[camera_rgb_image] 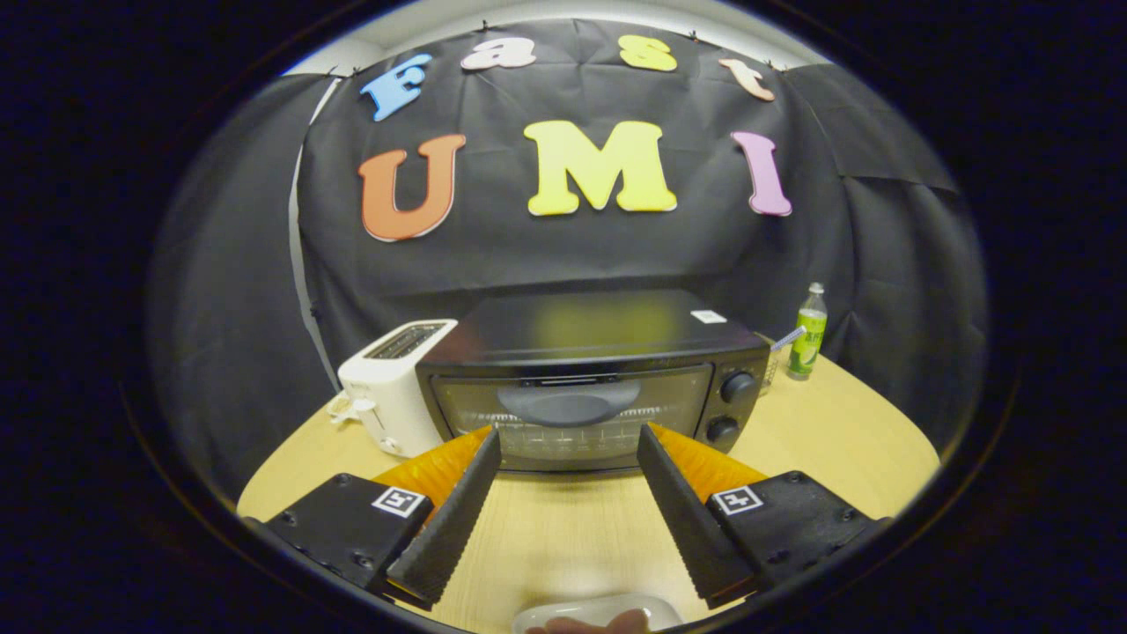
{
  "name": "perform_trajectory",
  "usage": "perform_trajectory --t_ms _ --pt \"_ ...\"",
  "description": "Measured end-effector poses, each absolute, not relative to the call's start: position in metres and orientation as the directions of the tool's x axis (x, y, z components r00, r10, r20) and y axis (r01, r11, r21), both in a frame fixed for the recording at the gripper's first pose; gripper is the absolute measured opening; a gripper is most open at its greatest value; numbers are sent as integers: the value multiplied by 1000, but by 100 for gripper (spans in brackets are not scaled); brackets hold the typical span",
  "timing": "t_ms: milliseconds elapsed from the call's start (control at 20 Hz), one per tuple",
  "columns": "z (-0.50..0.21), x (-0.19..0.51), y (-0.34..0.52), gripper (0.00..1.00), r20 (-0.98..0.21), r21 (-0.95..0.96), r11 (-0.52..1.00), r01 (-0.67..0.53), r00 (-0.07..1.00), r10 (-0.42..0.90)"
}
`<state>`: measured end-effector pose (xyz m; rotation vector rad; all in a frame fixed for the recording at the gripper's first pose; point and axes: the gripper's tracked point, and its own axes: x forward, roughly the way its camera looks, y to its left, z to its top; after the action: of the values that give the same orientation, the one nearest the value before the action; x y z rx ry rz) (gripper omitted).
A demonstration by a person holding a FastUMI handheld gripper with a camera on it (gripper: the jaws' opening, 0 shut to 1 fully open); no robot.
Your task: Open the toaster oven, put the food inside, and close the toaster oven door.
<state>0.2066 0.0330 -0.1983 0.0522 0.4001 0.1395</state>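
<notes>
This was a staged booth dressed as a kitchen corner, not a real home: black cloth [546,255] hung as a wall behind a pale wooden table [845,423]. On the table stood a black toaster oven [590,370] with its door closed, a white slot toaster [392,383] touching its side, and a green bottle [808,335] (near the back edge). The gripper [570,440] had its fingers spread apart, nothing between them.

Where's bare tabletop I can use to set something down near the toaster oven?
Bare table lies between the open tool fingers, from the toaster oven door back to the white dish. More lies right of the oven, short of the green bottle. The left is crowded: the white toaster sits against the oven.
</notes>
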Motion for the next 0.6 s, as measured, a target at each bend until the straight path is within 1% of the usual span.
perform_trajectory --t_ms 250,400,600 --pt "-109 165 23 100 -261 65 989 -133 954 146" --pt "-49 124 14 100 -189 44 990 -134 972 140" --pt "13 64 -4 100 -82 28 995 -96 992 98"
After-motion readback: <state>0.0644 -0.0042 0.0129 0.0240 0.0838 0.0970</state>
